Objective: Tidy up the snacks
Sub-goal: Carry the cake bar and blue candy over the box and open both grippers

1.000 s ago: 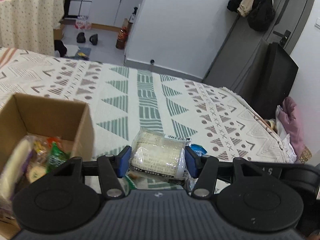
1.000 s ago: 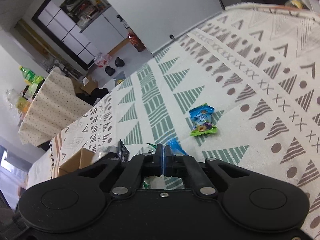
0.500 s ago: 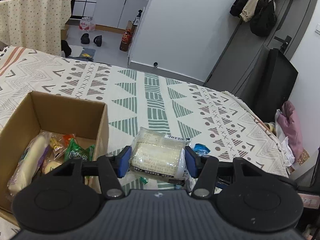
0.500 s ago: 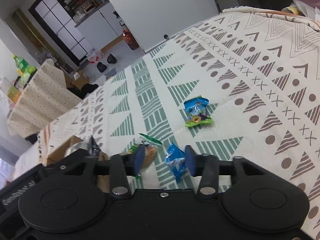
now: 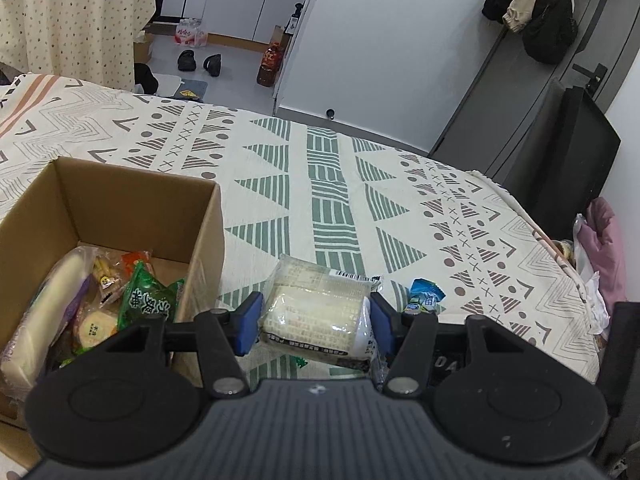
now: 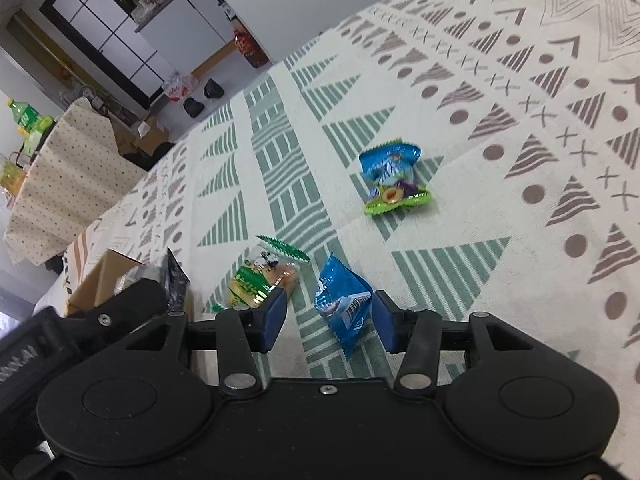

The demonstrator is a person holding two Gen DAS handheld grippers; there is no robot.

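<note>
Left wrist cam: sits behind my left gripper (image 5: pixel 314 322), looks forward and down across the patterned bedspread (image 5: pixel 320 184) toward the far wall; cardboard box (image 5: pixel 120 204) close at left. Right wrist cam: rolled, nearer the cloth, behind my right gripper (image 6: pixel 330 322). Shared: bedspread, box (image 6: pixel 104 276), blue-green packet (image 6: pixel 394 176) (image 5: pixel 424 298).

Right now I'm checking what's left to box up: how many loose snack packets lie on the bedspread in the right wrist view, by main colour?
Blue packet between the right gripper fingers: 1
Blue-and-green packet farther out: 1
Green-and-clear packet: 1
Total: 3
</note>
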